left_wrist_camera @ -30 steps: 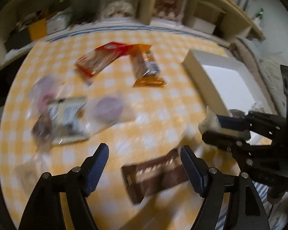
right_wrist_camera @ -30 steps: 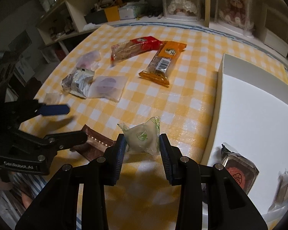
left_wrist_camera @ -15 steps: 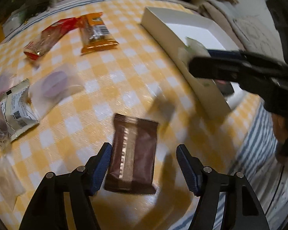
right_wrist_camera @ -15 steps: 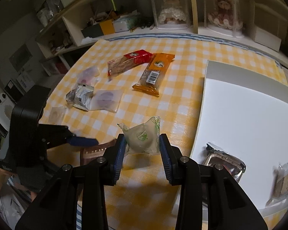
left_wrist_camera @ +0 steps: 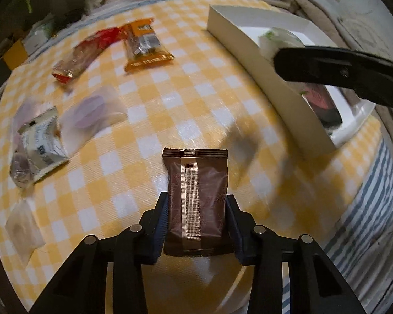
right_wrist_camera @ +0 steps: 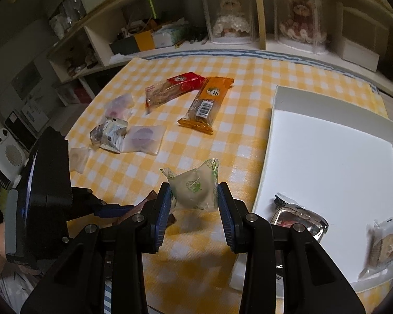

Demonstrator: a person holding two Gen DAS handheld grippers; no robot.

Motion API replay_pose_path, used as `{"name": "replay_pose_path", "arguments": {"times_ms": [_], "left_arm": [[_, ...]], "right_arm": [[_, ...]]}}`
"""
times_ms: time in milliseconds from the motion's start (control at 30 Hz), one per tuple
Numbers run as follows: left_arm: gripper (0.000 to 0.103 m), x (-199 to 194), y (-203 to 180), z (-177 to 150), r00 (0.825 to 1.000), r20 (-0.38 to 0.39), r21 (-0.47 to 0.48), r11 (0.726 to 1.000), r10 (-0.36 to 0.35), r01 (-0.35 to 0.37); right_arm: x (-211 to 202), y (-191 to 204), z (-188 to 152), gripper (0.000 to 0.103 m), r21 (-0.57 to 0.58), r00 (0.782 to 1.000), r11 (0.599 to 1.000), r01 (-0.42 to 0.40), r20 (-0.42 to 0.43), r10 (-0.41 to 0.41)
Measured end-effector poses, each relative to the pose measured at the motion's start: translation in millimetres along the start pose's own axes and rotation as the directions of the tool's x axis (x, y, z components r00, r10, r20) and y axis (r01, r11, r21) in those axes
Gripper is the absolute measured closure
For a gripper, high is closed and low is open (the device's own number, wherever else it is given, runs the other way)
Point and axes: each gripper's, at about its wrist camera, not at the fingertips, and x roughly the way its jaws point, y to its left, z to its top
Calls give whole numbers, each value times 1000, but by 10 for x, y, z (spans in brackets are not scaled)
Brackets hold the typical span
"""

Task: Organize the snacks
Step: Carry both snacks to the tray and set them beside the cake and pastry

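My left gripper (left_wrist_camera: 197, 219) is shut on a brown snack packet (left_wrist_camera: 196, 198) at the near edge of the yellow checked table. My right gripper (right_wrist_camera: 192, 206) is shut on a white wrapped snack with green print (right_wrist_camera: 194, 187), held above the table just left of the white box (right_wrist_camera: 327, 157). In the left wrist view that snack (left_wrist_camera: 277, 40) hangs at the box's (left_wrist_camera: 238, 36) near wall. The box holds a silver-wrapped snack (right_wrist_camera: 298, 219) and a clear-wrapped one (right_wrist_camera: 383, 246).
On the table lie a red packet (right_wrist_camera: 174, 87), an orange bar (right_wrist_camera: 207, 104), a crumpled silver packet (right_wrist_camera: 108, 134), two translucent purple-filled packets (right_wrist_camera: 144, 140) and a small pale packet (right_wrist_camera: 77, 158). Shelves with doll cases stand behind. The left gripper body (right_wrist_camera: 47, 193) sits at left.
My left gripper has closed on the brown packet, which it straddled open before. My right gripper has carried the white snack rightward and up toward the box.
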Motion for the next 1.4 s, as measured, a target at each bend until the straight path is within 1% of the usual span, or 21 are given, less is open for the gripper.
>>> {"name": "replay_pose_path", "arguments": {"times_ms": [133,233,300,433,567,600,700,867,1000,1100,1233,1333,1400], "left_arm": [[62,-179,51,30,997,83,-54,999,-1,6],[62,-391,92,49,988,154,-92,996,3,11],[62,-553,88,76,978,210,-116,993,7,18],[62,-854,89,50,956,293,-159,987,12,36],[62,-1107,81,28,935,355,-201,978,14,62],[62,-1180,44,29,927,375,-208,976,14,69],[62,-1304,-65,24,915,403,-204,975,5,85],[62,-1389,-421,122,903,428,-170,977,-42,126],[62,-1344,-690,219,900,429,-133,980,-81,151],[62,-1226,-883,325,901,419,-115,978,-113,176],[62,-997,-1120,508,904,396,-113,968,-162,223],[62,-783,-1307,638,910,370,-109,963,-189,245],[62,-597,-1418,742,915,345,-116,958,-208,262]], "right_arm": [[-87,-9,21,66,5,1000,1000,3,24,-4],[-168,-18,36,66,8,999,1000,10,43,-10],[-251,-53,48,66,18,998,1000,15,61,-16],[-430,-149,73,66,43,995,999,27,91,-31],[-668,-248,73,66,67,991,997,47,120,-54],[-729,-271,68,66,72,990,996,51,126,-60],[-902,-345,55,66,83,987,994,71,139,-82],[-1139,-558,-21,66,118,981,987,112,146,-129],[-1304,-810,-154,66,146,974,977,159,136,-179],[-1395,-1044,-266,66,182,971,967,180,124,-204],[-1465,-1314,-410,66,209,967,955,210,97,-234],[-1491,-1475,-493,66,232,966,947,222,81,-246],[-1510,-1598,-550,66,259,967,942,214,79,-241]]}}
